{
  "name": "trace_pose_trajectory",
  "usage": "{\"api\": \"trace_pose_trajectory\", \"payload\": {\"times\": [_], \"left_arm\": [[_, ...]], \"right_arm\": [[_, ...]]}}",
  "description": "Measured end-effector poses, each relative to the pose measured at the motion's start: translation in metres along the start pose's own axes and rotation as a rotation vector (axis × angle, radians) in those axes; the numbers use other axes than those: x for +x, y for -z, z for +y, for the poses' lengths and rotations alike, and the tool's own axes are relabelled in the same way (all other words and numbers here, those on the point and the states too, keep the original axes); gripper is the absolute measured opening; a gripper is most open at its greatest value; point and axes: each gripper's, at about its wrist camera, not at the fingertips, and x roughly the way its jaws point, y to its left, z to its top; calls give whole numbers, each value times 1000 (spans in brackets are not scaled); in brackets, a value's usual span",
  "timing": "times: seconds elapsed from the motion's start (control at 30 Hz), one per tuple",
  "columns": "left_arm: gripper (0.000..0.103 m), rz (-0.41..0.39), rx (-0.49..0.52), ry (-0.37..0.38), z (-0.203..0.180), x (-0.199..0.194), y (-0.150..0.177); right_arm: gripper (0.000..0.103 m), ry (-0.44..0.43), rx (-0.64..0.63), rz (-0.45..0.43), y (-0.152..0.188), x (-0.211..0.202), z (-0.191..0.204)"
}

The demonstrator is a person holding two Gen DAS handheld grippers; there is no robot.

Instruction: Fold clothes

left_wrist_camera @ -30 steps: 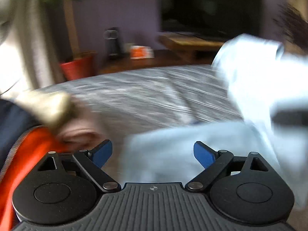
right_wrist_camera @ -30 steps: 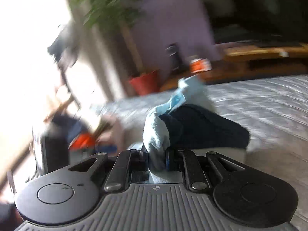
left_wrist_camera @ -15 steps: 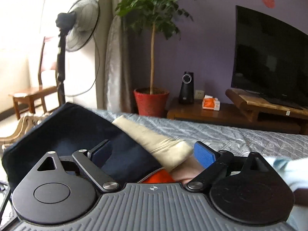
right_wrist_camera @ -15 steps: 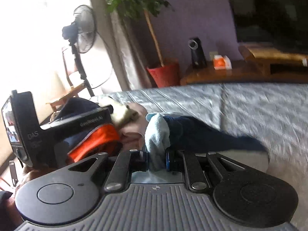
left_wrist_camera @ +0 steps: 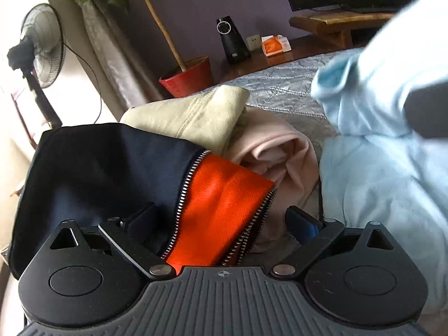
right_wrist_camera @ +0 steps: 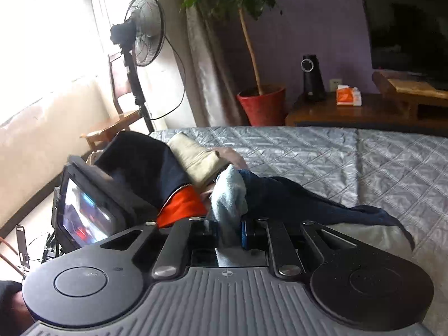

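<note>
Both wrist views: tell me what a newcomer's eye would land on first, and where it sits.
First, the bright orange lining of the navy zip jacket, lying right between the left gripper and its open jaws. Next, the pale blue garment, bunched and pinched in the right gripper, spreading over the right side of the left wrist view. Behind them, the red plant pot stands against the purple wall beyond the grey quilted bed.

The left gripper hangs with jaws spread over a navy-and-orange jacket beside pale-blue cloth.
</note>
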Motion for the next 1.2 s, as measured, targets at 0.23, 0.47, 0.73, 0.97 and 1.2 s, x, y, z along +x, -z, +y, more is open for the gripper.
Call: {"api": "trace_pose_trajectory", "payload": {"times": [0.23, 0.47, 0.73, 0.97, 1.2], "left_arm": [[98, -32, -286, 140, 50, -6, 7], [98, -32, -312, 131, 60, -2, 7], [98, -65, -431, 140, 80, 10, 3], [98, -84, -443, 163, 77, 6, 0], [98, -167, -316, 225, 43, -17, -6]], "right_arm": [[17, -26, -12, 35, 7, 7, -1], [19, -46, -129, 106, 12, 21, 14], [25, -68, -229, 216, 44, 44, 21], [92, -151, -398, 257, 49, 13, 53], [71, -12, -21, 142, 47, -63, -28]]}}
